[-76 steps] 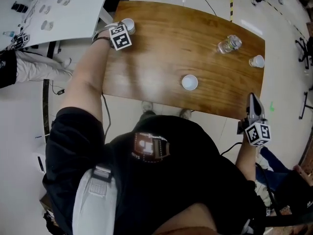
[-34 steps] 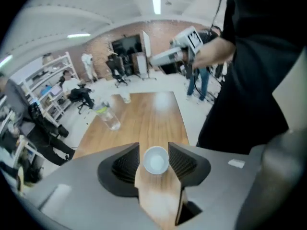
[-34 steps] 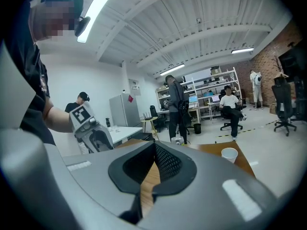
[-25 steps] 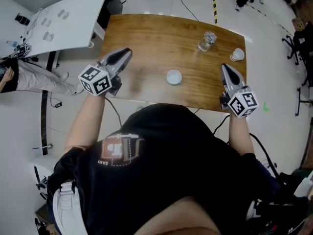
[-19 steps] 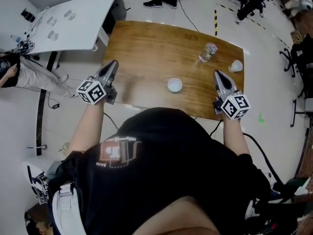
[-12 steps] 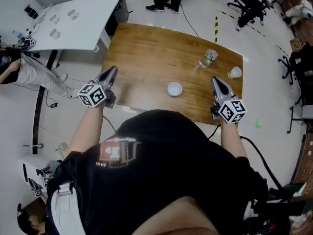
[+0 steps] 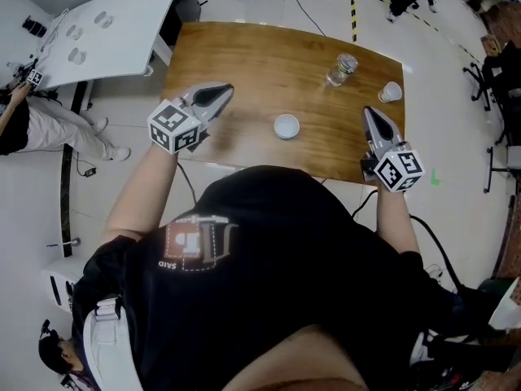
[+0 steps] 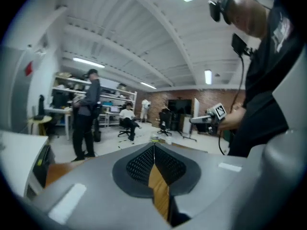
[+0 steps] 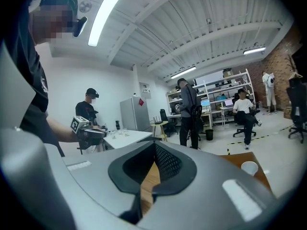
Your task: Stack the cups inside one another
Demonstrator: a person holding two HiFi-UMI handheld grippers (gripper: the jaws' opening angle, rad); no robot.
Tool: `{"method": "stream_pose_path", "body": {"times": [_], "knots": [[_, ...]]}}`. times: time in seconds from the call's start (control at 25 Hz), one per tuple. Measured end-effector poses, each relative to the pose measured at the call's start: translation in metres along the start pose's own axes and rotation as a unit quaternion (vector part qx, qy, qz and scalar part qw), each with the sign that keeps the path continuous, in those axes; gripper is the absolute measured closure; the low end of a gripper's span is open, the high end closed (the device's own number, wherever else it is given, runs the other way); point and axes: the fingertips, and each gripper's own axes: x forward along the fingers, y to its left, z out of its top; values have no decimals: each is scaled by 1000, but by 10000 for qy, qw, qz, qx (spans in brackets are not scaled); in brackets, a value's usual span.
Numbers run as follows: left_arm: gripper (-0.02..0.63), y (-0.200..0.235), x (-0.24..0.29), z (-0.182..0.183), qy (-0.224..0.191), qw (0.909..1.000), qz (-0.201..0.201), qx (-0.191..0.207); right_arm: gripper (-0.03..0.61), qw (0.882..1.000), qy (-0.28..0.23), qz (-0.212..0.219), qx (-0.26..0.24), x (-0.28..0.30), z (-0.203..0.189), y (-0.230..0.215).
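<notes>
A white cup (image 7: 286, 126) stands upright near the middle of the wooden table (image 7: 244, 55). A second white cup (image 7: 390, 92) sits near the right edge and also shows low in the right gripper view (image 9: 249, 167). My left gripper (image 7: 218, 94) hovers over the table's near-left part, shut and empty (image 8: 154, 145), well left of the middle cup. My right gripper (image 7: 370, 114) hangs over the near-right edge, its jaws shut (image 9: 154, 143) with nothing between them. Each gripper's camera sees the other gripper across the table.
A clear plastic bottle (image 7: 342, 69) lies at the far right of the table. A white table (image 7: 106, 31) with small items stands to the left. Several people stand or sit around the room, and black cables run on the floor beyond the table.
The left gripper left the far-left corner, where a cup stood three seconds ago. In the last half second it swung from the near-left edge back over the table. The right gripper hardly moved.
</notes>
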Motion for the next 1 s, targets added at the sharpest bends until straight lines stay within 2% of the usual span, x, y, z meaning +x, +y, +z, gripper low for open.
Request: {"method": "stream_pose_path", "body": {"times": [0.04,0.08,0.12,0.2,0.24,0.28,0.32,0.4,0.48,0.52,0.56,0.6,0.64,0.68,0.72,0.84,1.0], "knots": [[609,-18,20,5,206,9977,-386,515,565,10000,-56,-48,-10,-5,3,-3],[609,-37,39,8,418,9909,-792,1005,565,9999,-95,-108,1,-11,4,-6],[608,-57,55,7,646,9802,-1208,1429,564,9998,-115,-182,34,-18,3,-9],[582,-94,81,-7,1148,9501,-2004,2097,565,9992,-127,-348,136,-35,-3,-14],[561,-109,90,-19,1425,9303,-2366,2412,563,9988,-136,-431,191,-43,-7,-17],[541,-121,97,-36,1723,9066,-2695,2752,565,9983,-138,-509,242,-51,-10,-20],[521,-131,100,-55,2028,8791,-2987,3112,563,9978,-126,-582,287,-58,-14,-22],[490,-144,101,-97,2585,8169,-3455,3827,565,9967,-94,-714,362,-72,-21,-27],[474,-147,100,-138,3034,7557,-3733,4444,565,9956,-77,-826,425,-84,-28,-33],[464,-146,100,-158,3230,7297,-3802,4676,565,9951,-70,-873,455,-89,-31,-35],[459,-144,100,-175,3405,7081,-3831,4857,564,9946,-63,-916,486,-94,-35,-38],[457,-141,102,-190,3554,6912,-3819,5001,565,9941,-57,-954,518,-98,-39,-41],[457,-137,105,-202,3671,6791,-3769,5118,565,9936,-48,-988,551,-102,-43,-43],[457,-133,109,-212,3761,6716,-3685,5212,565,9931,-37,-1018,580,-106,-47,-45],[457,-129,113,-219,3836,6679,-3579,5280,565,9927,-27,-1045,608,-109,-50,-47],[465,-122,125,-230,3954,6659,-3297,5399,565,9914,-23,-1113,692,-117,-60,-50],[588,-129,128,-233,4008,6640,-3385,5328,565,9894,-41,-1206,806,-126,-69,-56]]}}
